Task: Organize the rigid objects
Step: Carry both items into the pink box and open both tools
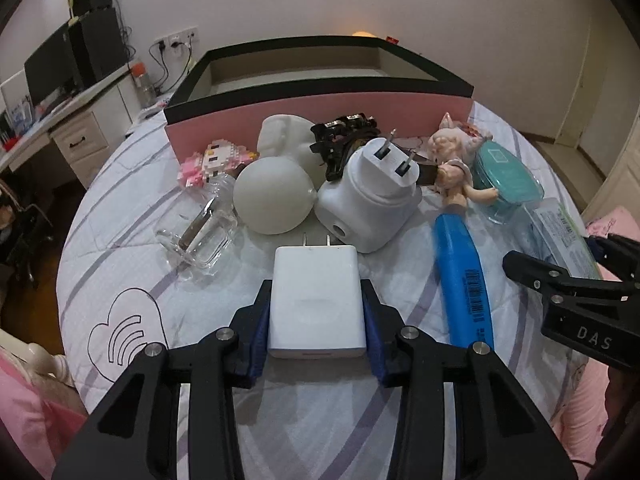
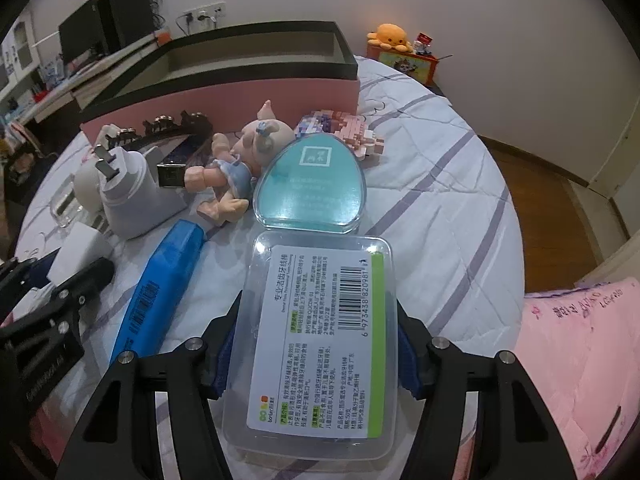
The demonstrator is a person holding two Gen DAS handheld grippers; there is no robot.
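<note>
A white charger block (image 1: 316,272) lies on the striped bed cover (image 1: 120,240), prongs pointing away. My left gripper (image 1: 317,300) straddles it, both blue pads against its sides. A clear plastic floss box (image 2: 316,340) with a white and green label sits between the pads of my right gripper (image 2: 318,312), which press on its long sides. The pink box with a black rim (image 1: 320,116) stands open behind the pile. The right gripper's black fingers (image 1: 560,280) show at the right edge of the left wrist view.
Between grippers and box lie a white plug adapter (image 1: 368,200), a white ball (image 1: 272,196), a clear glass bottle (image 1: 204,232), a blue tube (image 1: 464,276), a teal case (image 2: 308,184), a doll (image 2: 240,160) and a pink brick figure (image 1: 204,164). A desk (image 1: 60,120) stands left.
</note>
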